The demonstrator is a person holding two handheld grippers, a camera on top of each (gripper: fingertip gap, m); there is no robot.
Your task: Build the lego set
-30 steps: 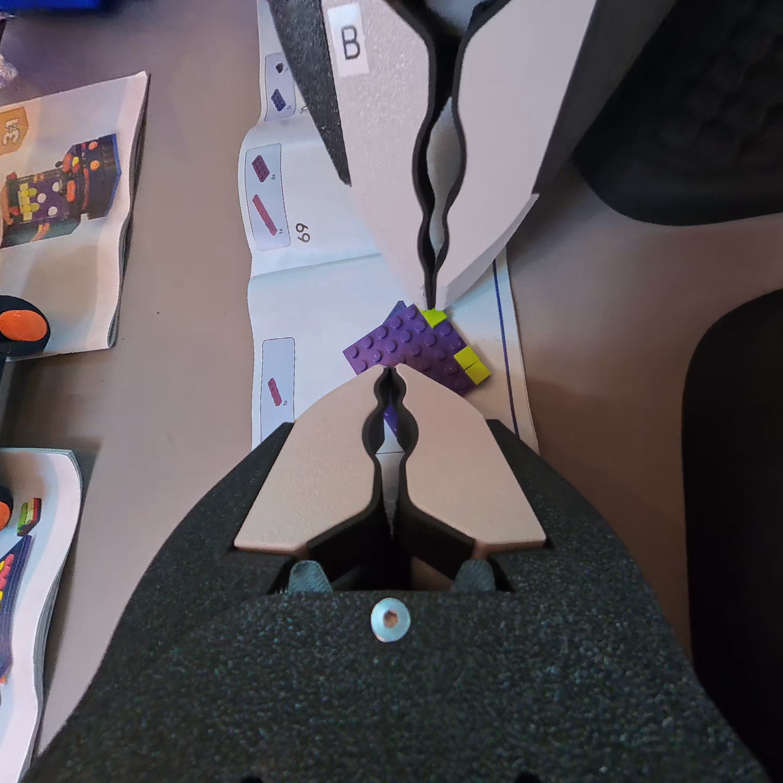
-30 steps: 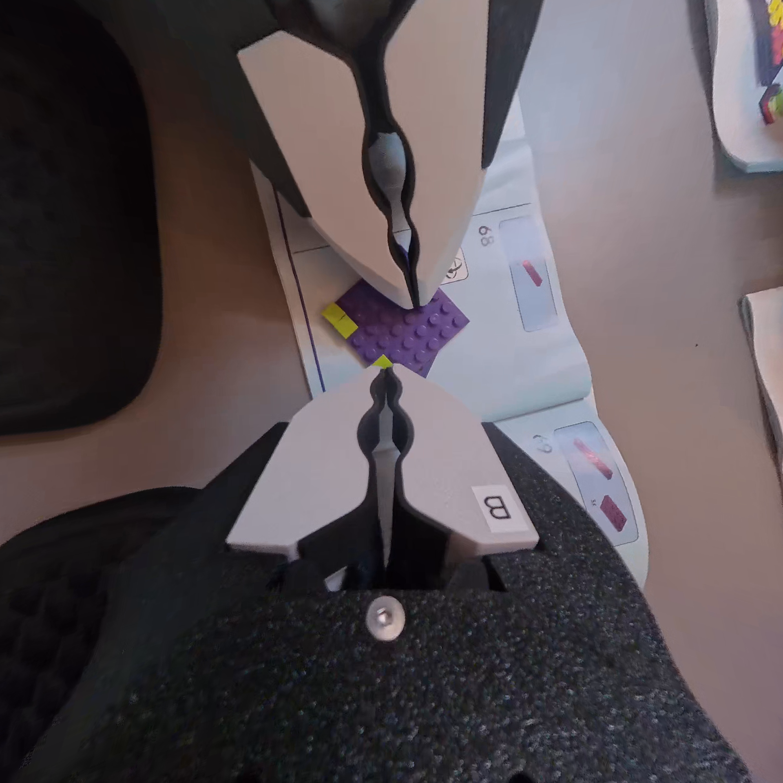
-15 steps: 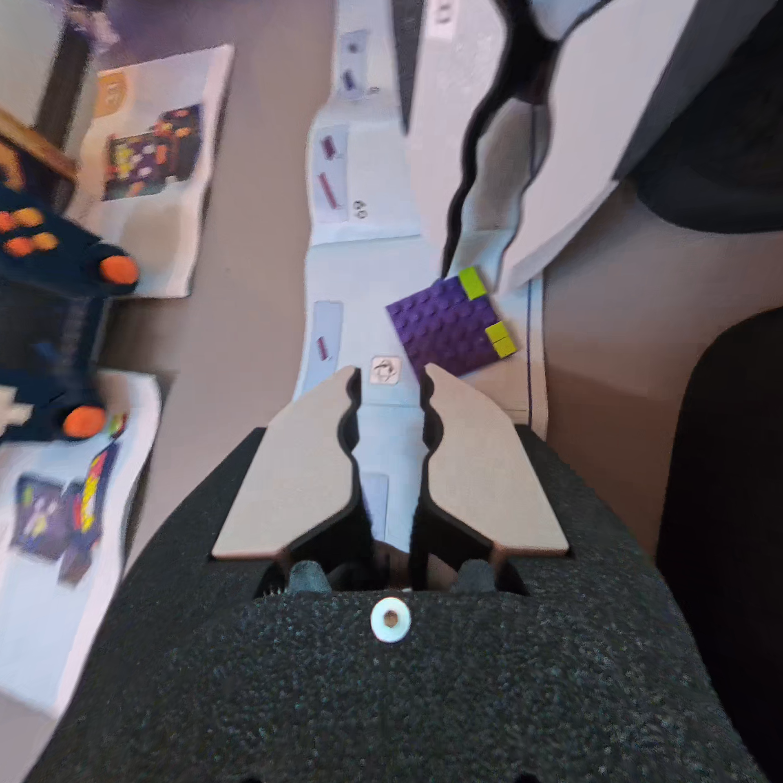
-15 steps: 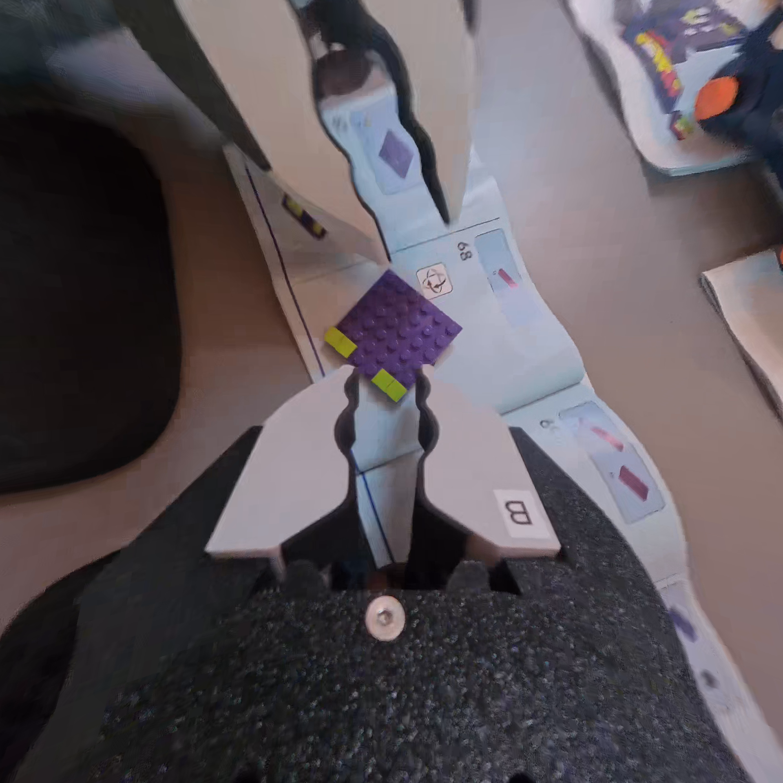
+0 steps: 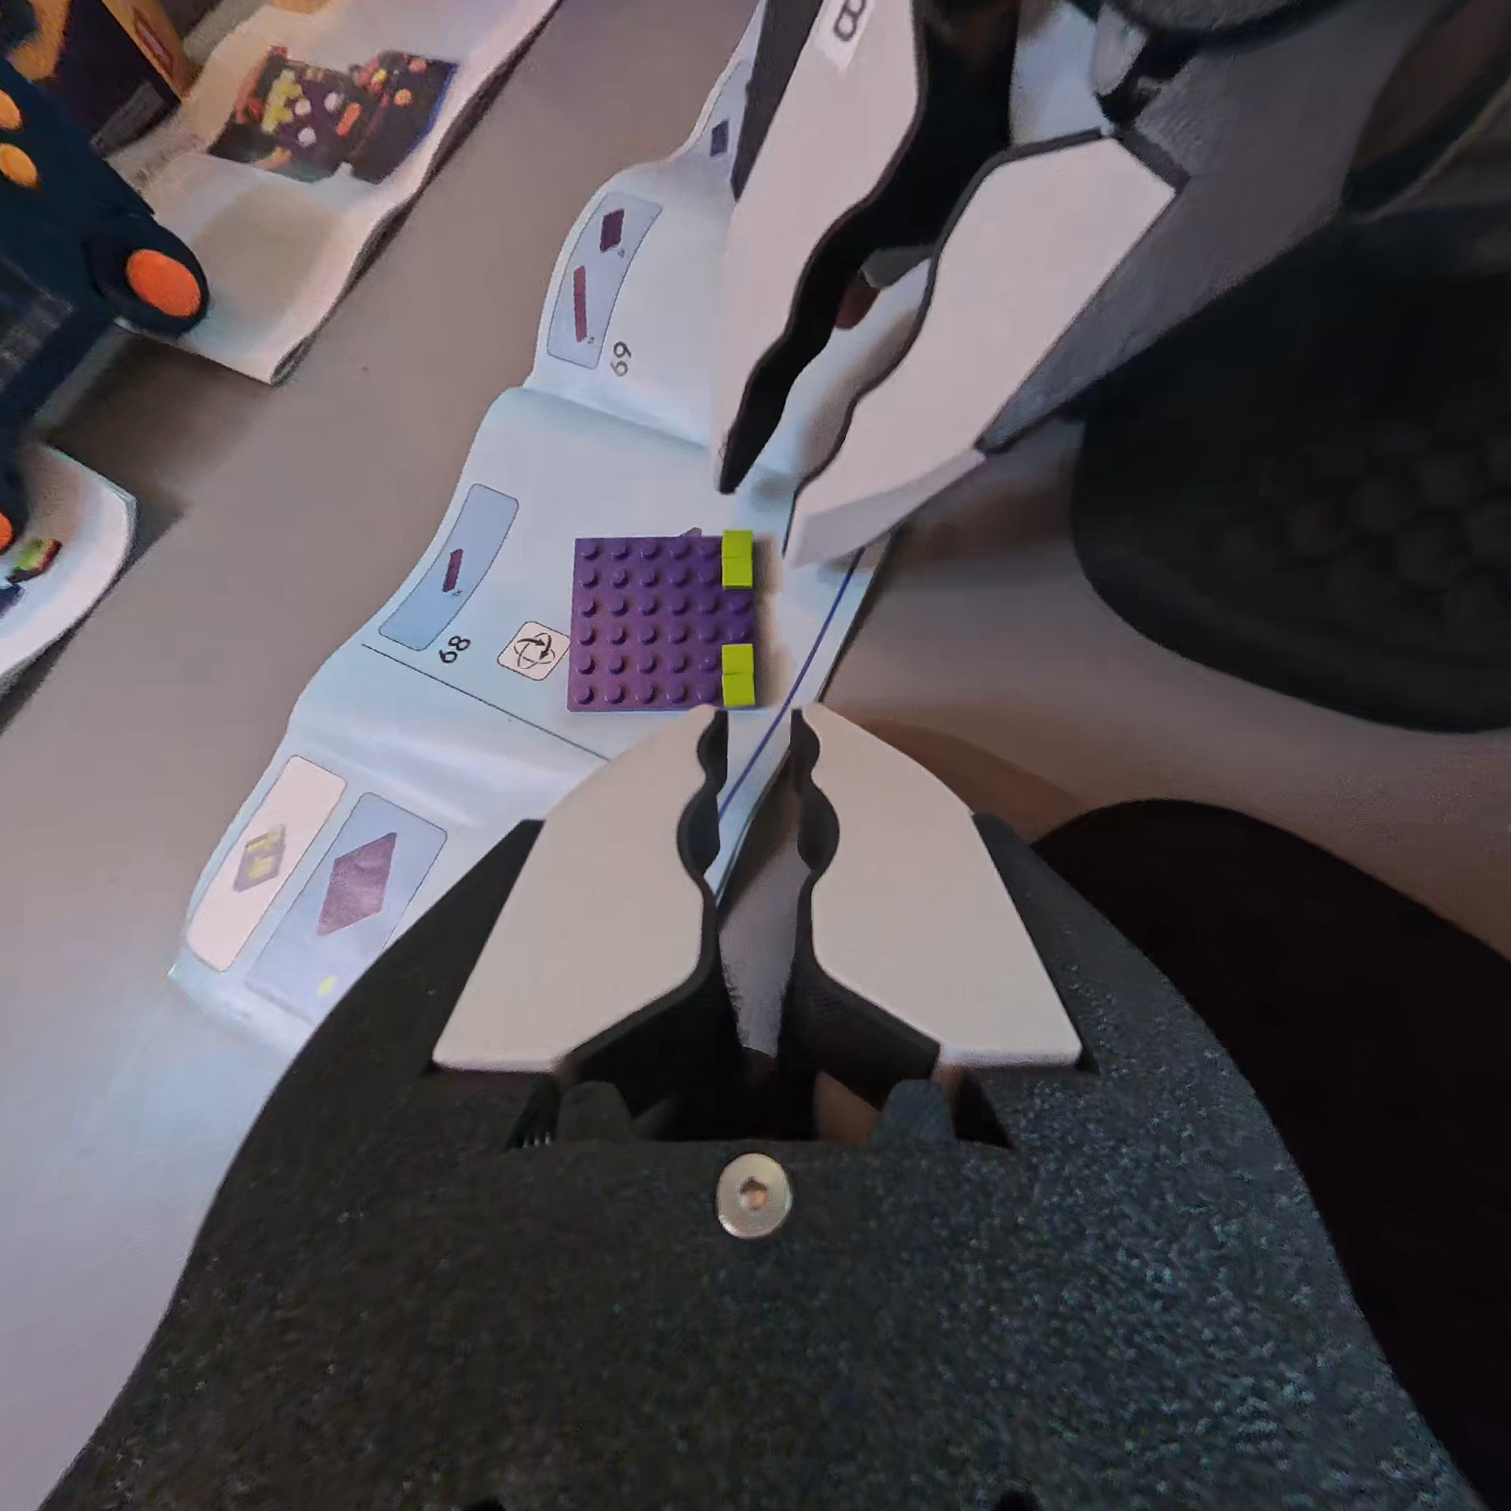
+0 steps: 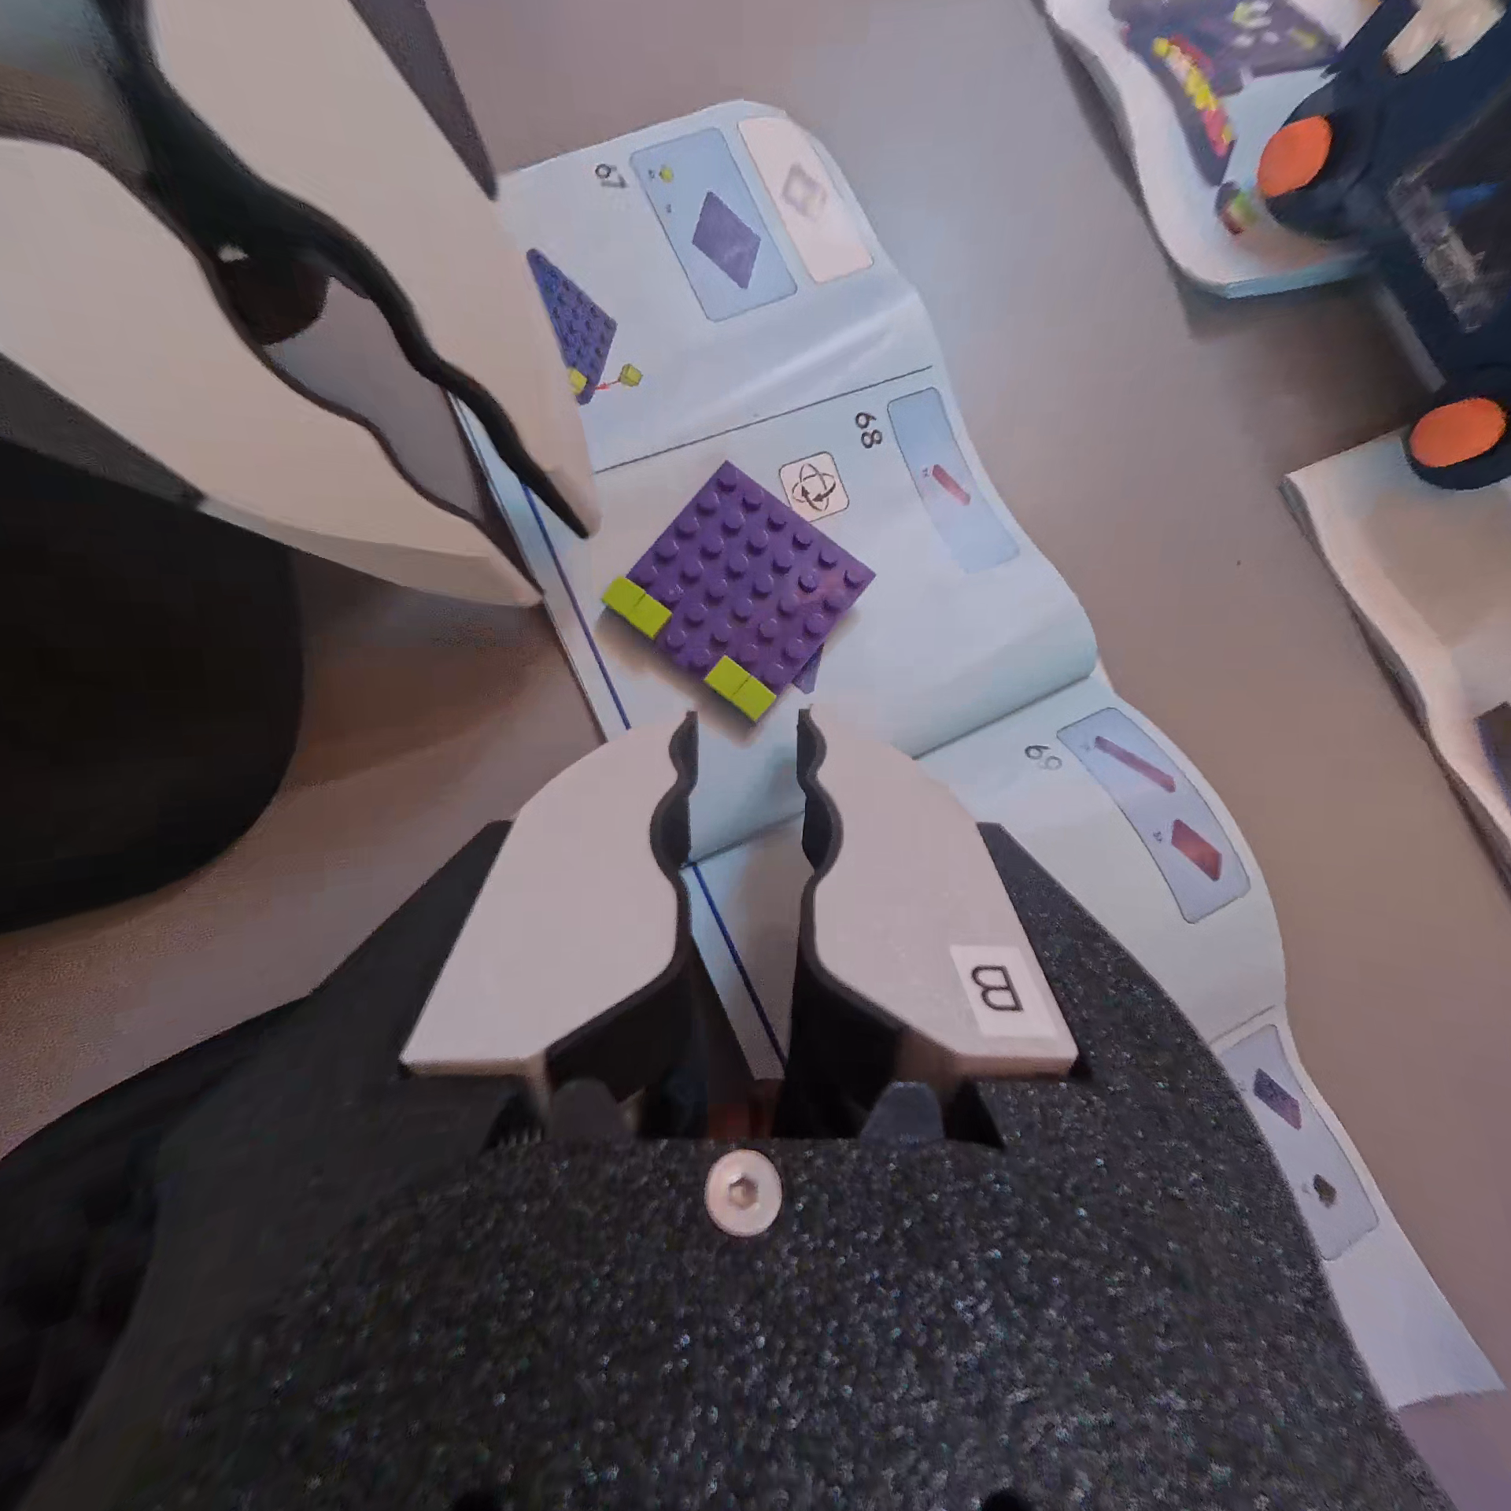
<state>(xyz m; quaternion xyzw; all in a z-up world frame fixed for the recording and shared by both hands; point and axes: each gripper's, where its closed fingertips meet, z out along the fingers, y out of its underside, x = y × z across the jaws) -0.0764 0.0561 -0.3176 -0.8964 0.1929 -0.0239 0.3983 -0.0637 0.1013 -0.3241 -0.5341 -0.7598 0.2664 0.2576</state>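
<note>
The purple plate [image 5: 662, 625] lies flat on the open instruction booklet [image 5: 458, 736], with two lime tiles [image 5: 737, 558] along its right edge in the left wrist view. It is square, so no long axis guides a grasp. It sits just beyond the left gripper [image 5: 756, 719], slightly left of its line, and just ahead of the right gripper [image 6: 746, 724], which comes from the opposite side; both seem about equally near. Both sets of jaws are spread and hold nothing. The booklet rests on the grey counter [image 5: 245, 507], other booklets [image 5: 311, 163] farther off.
</note>
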